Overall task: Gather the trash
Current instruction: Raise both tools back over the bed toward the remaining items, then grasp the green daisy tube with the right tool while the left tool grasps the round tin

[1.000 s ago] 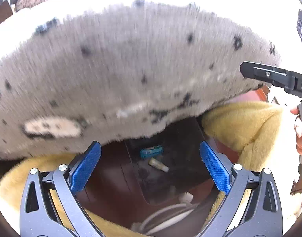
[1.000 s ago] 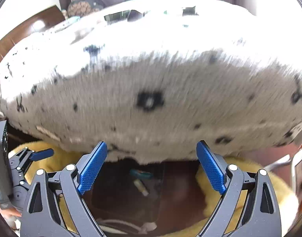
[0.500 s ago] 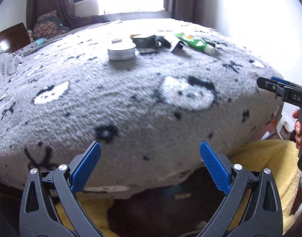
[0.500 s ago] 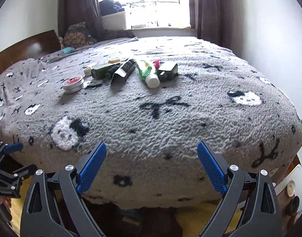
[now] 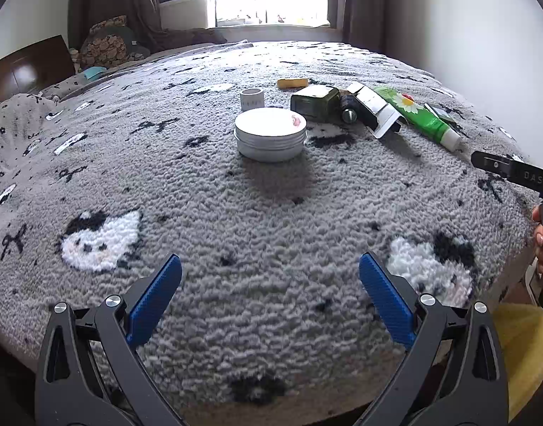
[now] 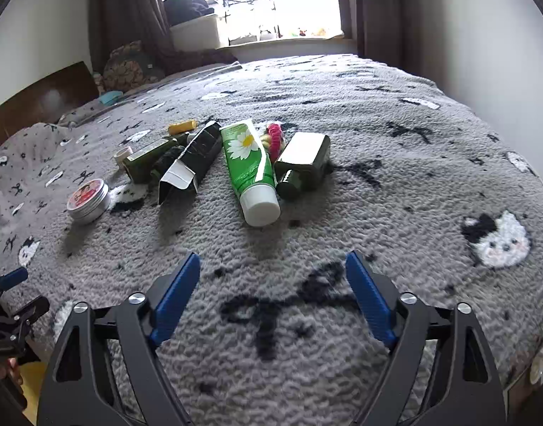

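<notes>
Several trash items lie on a grey patterned blanket (image 5: 271, 220) on a bed. A round silver tin (image 5: 270, 138) (image 6: 88, 199) is at the left of the group. Beside it lie a dark green bottle (image 5: 316, 102), an open black carton (image 6: 191, 165), a green tube with a white cap (image 6: 250, 170) (image 5: 418, 117), a second dark green bottle (image 6: 303, 165), a yellow stick (image 6: 182, 127) and a small white roll (image 5: 252, 98). My left gripper (image 5: 269, 289) is open and empty, short of the tin. My right gripper (image 6: 273, 289) is open and empty, short of the tube.
A dark wooden headboard (image 5: 26, 67) and pillows stand at the left. A window with dark curtains (image 6: 257, 0) is at the far end. A white wall (image 6: 491, 35) runs along the right. Yellow fabric (image 5: 520, 340) lies below the bed's near edge.
Both grippers have risen from below the bed's near edge to above the blanket. The floor under the bed has left view and the items on top now show.
</notes>
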Demonstrator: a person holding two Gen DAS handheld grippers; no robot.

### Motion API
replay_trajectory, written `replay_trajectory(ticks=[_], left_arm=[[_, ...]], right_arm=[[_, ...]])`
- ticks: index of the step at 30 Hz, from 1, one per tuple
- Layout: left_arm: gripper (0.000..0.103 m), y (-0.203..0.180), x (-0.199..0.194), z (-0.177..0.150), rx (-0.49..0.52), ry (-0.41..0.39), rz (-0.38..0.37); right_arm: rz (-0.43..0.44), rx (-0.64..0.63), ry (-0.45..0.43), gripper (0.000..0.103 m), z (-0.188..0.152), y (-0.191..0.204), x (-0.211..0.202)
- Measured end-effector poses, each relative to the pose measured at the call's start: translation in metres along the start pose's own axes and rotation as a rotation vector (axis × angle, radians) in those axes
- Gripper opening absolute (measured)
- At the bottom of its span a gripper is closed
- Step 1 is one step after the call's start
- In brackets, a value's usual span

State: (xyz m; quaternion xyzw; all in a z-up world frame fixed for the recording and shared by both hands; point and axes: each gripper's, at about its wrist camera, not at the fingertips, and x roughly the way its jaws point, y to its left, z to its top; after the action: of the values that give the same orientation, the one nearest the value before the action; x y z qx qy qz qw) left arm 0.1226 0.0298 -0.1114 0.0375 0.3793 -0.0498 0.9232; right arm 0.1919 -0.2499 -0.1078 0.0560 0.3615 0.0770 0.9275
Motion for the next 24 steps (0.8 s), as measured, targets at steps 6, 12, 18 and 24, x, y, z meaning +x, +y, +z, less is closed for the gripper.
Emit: replay_trajectory(ticks=[6,12,18,24], left_arm=[[0.095,0.006,0.023,0.025,-0.001,0.003,0.019],[0.095,0.016,0.049,0.041,-0.031,0.032,0.024],[0.095,0.014,0.070,0.060,-0.036,0.045,0.000],[0.094,0.009,0.091,0.088,-0.056,0.050,-0.030]], right_arm=[[0.010,-0.005,0.053,0.064,0.023,0.003,0.041],[0.089,-0.062,0.075,0.056,0.032,0.024,0.048],[0.071,-0.087,0.101,0.053,0.046,0.036,0.069],[0.035,-0.069,0.125,0.041,0.061,0.042,0.092]])
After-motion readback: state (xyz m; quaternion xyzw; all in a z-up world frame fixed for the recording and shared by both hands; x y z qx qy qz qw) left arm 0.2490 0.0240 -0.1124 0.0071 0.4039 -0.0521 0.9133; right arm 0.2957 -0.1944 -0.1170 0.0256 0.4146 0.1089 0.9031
